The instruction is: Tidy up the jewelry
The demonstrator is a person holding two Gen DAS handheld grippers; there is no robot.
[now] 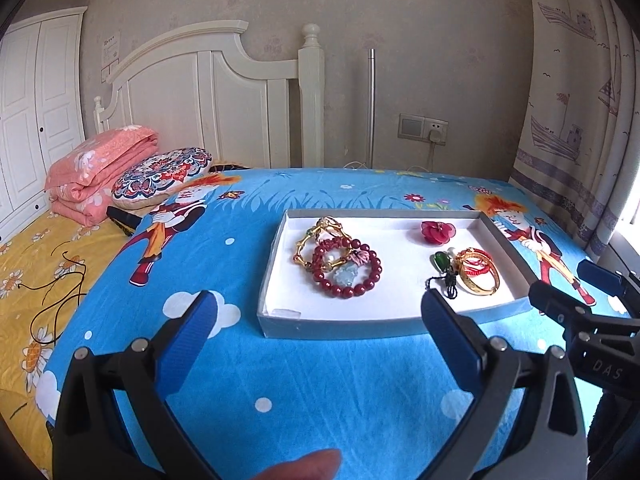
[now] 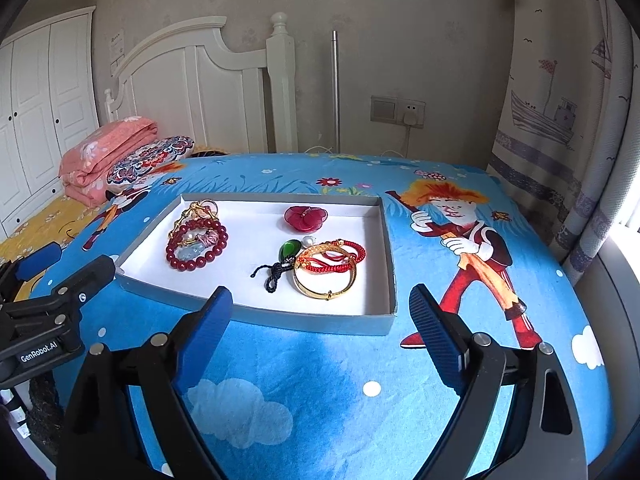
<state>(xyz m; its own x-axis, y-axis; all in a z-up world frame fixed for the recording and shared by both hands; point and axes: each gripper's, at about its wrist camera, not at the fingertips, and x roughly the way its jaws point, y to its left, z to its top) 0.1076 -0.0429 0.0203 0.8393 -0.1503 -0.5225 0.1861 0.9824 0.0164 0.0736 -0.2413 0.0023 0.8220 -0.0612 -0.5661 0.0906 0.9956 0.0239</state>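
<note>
Several jewelry pieces lie in a shallow grey cardboard tray (image 2: 390, 256) on the blue cartoon-print bedsheet (image 2: 320, 380), just ahead of both sets of fingers: a dark red bead bracelet (image 2: 196, 246), a gold bangle (image 2: 324, 280), a red fabric flower (image 2: 304, 216). Left gripper (image 1: 320, 324) and right gripper (image 2: 320, 316) are spread wide, holding nothing.

Home bedroom: white headboard (image 1: 208, 92), folded quilt (image 1: 100, 172), wardrobe (image 1: 32, 112), cartoon bedsheet (image 2: 320, 380).

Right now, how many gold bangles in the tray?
2. One gold bangle lies at the tray's right front under red cords; a jointed gold bangle lies at the back left, partly under the red bead bracelet.
</note>
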